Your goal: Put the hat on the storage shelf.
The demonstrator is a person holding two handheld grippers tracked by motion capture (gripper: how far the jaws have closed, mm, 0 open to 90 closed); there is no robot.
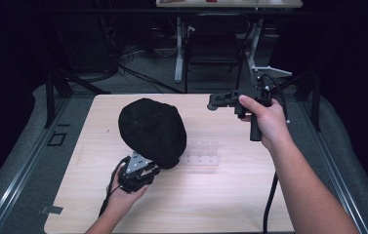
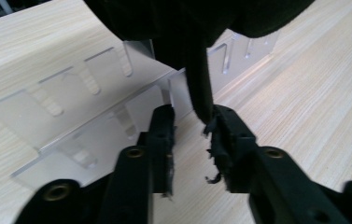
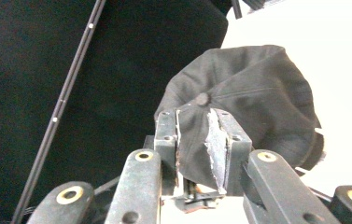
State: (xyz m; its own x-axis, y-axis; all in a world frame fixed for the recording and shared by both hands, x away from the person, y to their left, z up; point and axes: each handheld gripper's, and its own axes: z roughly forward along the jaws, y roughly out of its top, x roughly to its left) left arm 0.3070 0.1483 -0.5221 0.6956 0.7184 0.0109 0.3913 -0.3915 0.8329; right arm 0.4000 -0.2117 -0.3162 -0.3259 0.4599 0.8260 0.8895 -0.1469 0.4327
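- One black cap (image 1: 152, 130) sits at the middle of the wooden table (image 1: 230, 195), its crown up and its lower edge hanging toward the near side.
- One clear plastic stand (image 1: 202, 152) lies on the table just right of the cap; in the left gripper view its slotted panels (image 2: 85, 93) run under the cap.
- Two grippers are in play, one in each hand.
- The left gripper (image 2: 190, 126) is at the cap's near edge, held by the left hand (image 1: 123, 192). Its jaws stand apart, with a strip of the cap's black fabric (image 2: 199, 88) hanging between them against the right-hand jaw; it does not seem clamped, though the view is tight.
- The right gripper (image 1: 220, 100) is held up over the far right part of the table by the right hand (image 1: 264, 119), well apart from the cap. Its jaws are parted with nothing between them, and the cap (image 3: 253, 107) lies beyond them in its own view.
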